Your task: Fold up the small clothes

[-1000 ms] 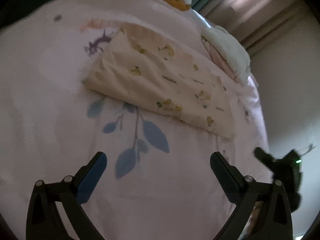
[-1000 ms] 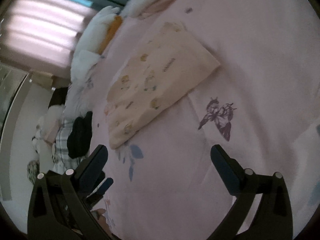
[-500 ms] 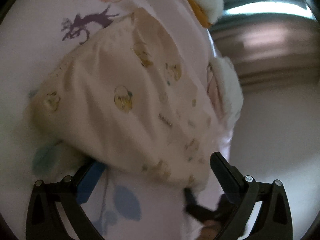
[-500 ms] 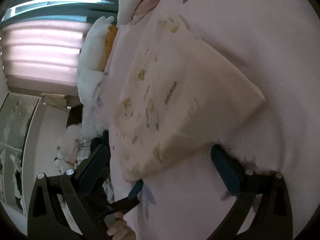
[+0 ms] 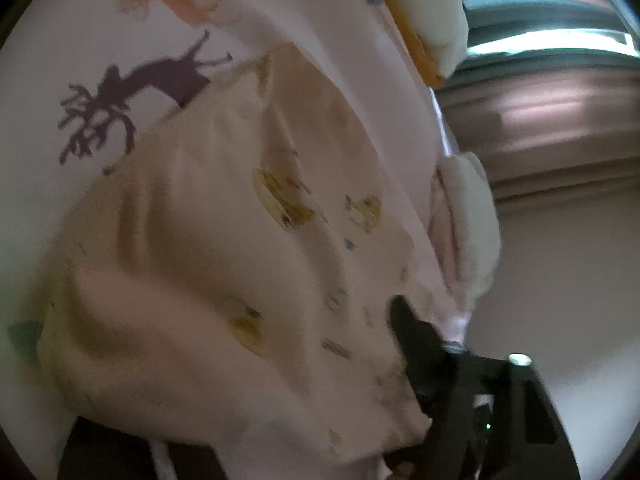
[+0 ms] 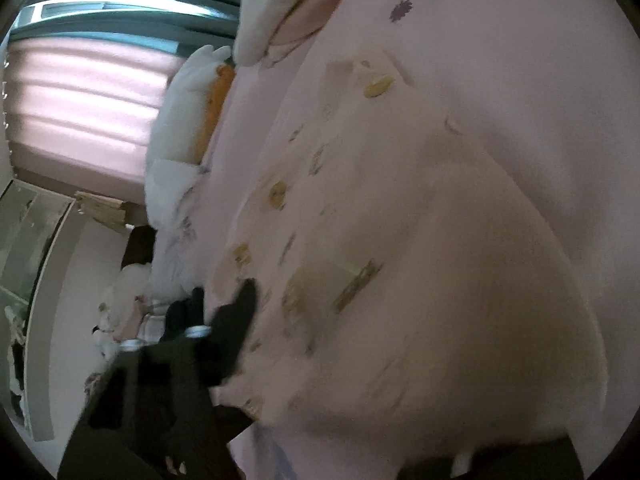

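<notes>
A cream garment (image 5: 224, 248) printed with small yellow figures lies folded on the pink bedsheet (image 5: 280, 12) and fills both views. My left gripper (image 5: 320, 332) is at its near edge with jaws closing and the cloth bunched between them. The right finger (image 5: 416, 344) touches the cloth, and the other finger is hidden beneath it. In the right wrist view the same garment (image 6: 400, 240) bulges over my right gripper (image 6: 320, 320). Its jaws are also closing on the cloth. Only the left finger (image 6: 234, 328) shows, pressed against the cloth's edge.
The sheet carries a purple deer print (image 5: 120, 100). A white and orange plush (image 5: 428, 12) and a white fluffy item (image 5: 468, 224) lie along the bed's far edge, under a curtained window (image 6: 92, 80). Dark clothes (image 6: 180, 312) and a pale cabinet (image 6: 36, 240) stand beside the bed.
Both grippers dropped forward from above the sheet to the garment. Their wide jaws have narrowed on its near edge, and the flat cloth now bunches up between them.
</notes>
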